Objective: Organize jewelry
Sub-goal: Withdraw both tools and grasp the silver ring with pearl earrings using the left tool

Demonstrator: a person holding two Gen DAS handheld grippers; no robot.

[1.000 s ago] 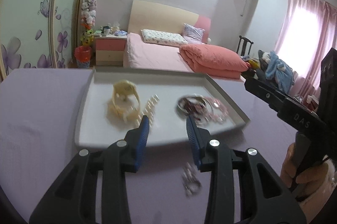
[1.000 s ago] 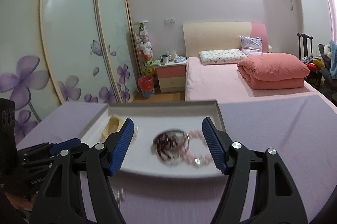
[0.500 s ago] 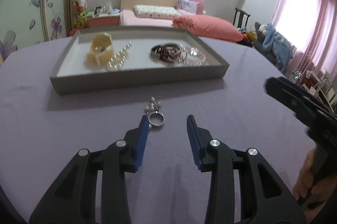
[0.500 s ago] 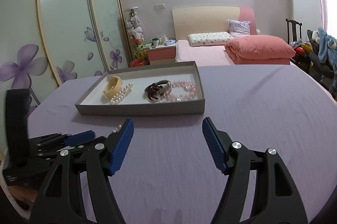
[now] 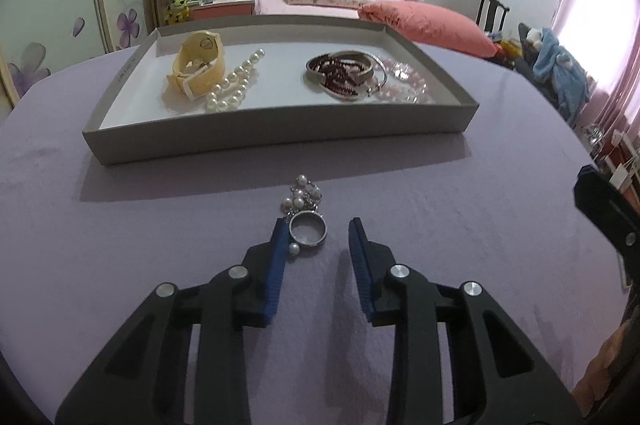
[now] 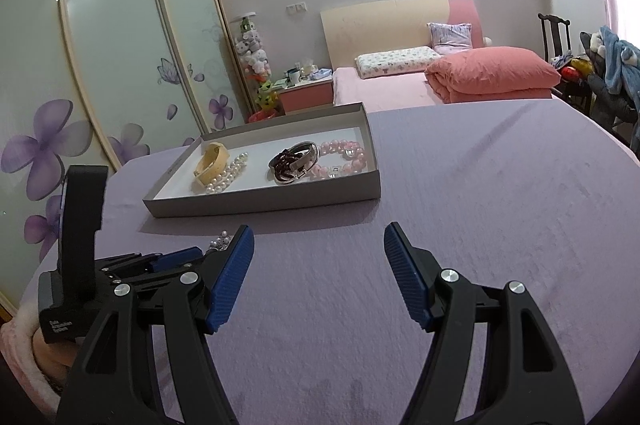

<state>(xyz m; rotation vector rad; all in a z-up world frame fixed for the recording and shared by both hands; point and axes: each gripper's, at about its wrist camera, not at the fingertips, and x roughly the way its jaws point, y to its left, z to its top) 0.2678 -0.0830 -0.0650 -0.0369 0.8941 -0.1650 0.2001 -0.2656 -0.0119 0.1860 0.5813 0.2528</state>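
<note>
Left gripper [image 5: 316, 239] is lowered since earlier, spread around ring [image 5: 308, 233] | centred closing advised | right gripper [image 6: 318, 247] spread, empty.

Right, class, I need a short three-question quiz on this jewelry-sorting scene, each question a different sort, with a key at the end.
1. True or false: the silver ring with the pearl cluster lies inside the shallow grey cardboard tray.
2. Multiple choice: in the tray, the white pearl strand lies right beside which item? A) the cream yellow wristwatch B) the pink bead bracelet C) the dark red bead bracelet
3. Fill in: both the left gripper and the right gripper have their jaws ____.

Key: 1 false, it lies on the purple tablecloth in front of the tray; 2 A; 3 open.
</note>
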